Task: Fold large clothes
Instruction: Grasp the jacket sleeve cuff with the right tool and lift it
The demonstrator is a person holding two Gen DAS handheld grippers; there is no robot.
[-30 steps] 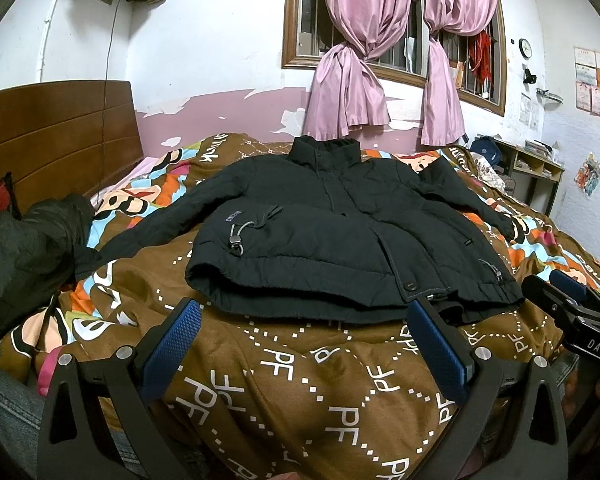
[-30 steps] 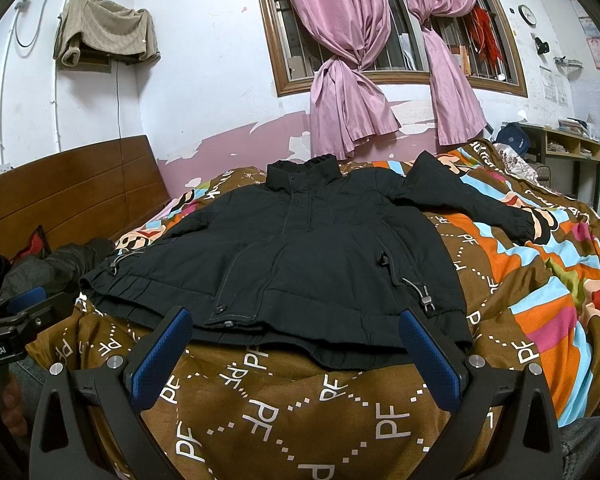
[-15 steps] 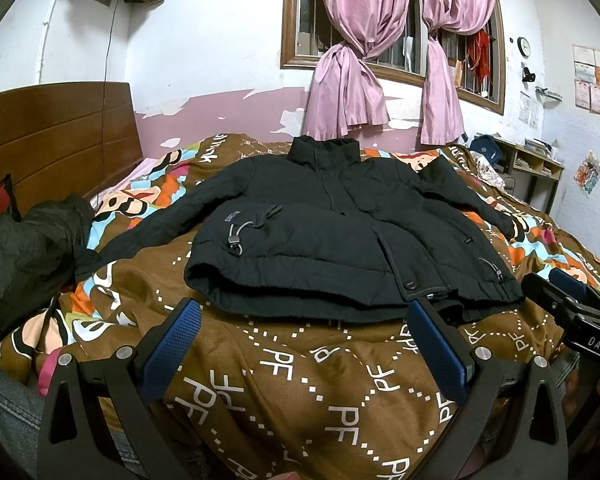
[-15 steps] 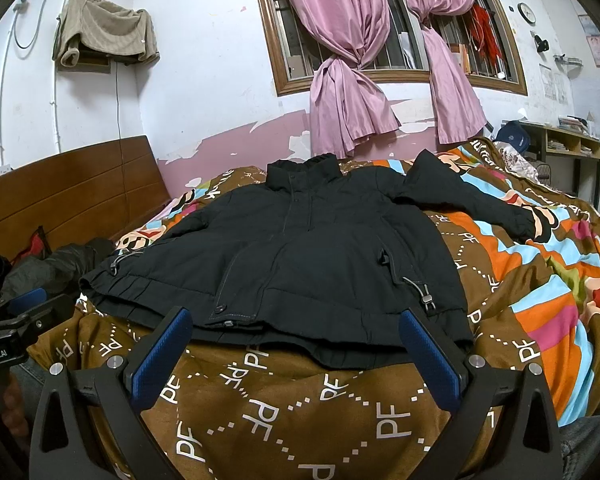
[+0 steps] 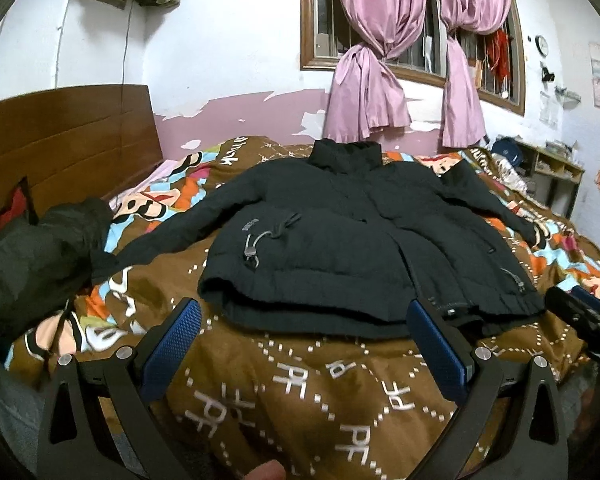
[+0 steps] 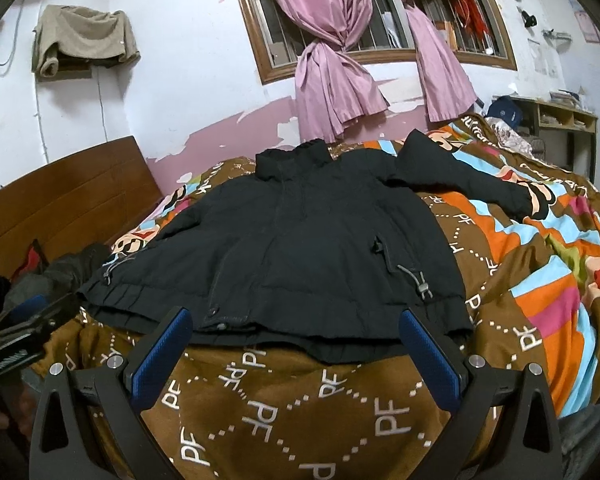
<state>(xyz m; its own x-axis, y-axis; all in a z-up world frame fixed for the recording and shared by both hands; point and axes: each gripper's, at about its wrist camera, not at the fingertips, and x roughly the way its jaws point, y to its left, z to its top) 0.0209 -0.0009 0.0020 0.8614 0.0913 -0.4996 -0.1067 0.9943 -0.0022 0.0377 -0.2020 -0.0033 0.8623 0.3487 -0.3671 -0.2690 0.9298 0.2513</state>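
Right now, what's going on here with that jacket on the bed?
A person holds two tools over a bed covered by a brown patterned quilt. A black padded jacket lies front up on it, both sleeves spread outward, nothing folded yet. The left tool and the right tool both hover open just short of the jacket's hem, touching nothing.

Both wrist cameras sit low at the near edge of the bed (image 5: pixel 320 392), looking across it toward the window wall. The left view stands nearer the headboard (image 5: pixel 68 140) side, the right one further from it; both share the black jacket (image 6: pixel 300 248).
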